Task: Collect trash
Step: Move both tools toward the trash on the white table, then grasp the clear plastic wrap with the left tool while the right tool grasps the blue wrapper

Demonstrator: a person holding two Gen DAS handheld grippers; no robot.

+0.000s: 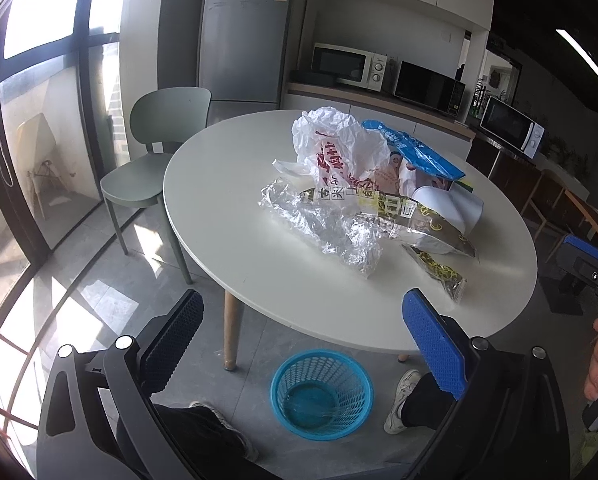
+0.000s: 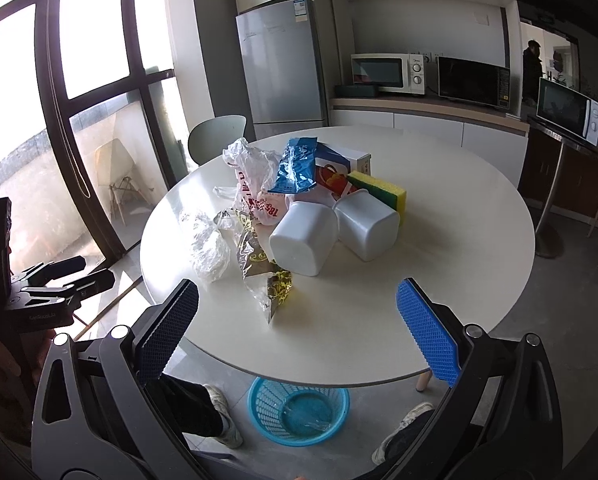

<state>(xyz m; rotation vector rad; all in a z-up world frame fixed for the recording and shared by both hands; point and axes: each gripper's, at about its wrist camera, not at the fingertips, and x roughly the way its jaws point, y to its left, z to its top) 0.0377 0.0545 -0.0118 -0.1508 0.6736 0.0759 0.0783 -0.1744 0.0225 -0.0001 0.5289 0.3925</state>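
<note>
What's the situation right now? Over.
Both grippers open, left and right, nothing held. Trash pile untouched on table. Blue bin on floor, looks empty. Path clear.

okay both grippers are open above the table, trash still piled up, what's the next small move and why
Probably lower the right gripper onto the gold snack wrapper. It lies nearest the table edge, clear of the pile, and the blue basket waits below.

Crumpled wrappers (image 1: 355, 200) heaped on table (image 1: 227, 208)
</note>
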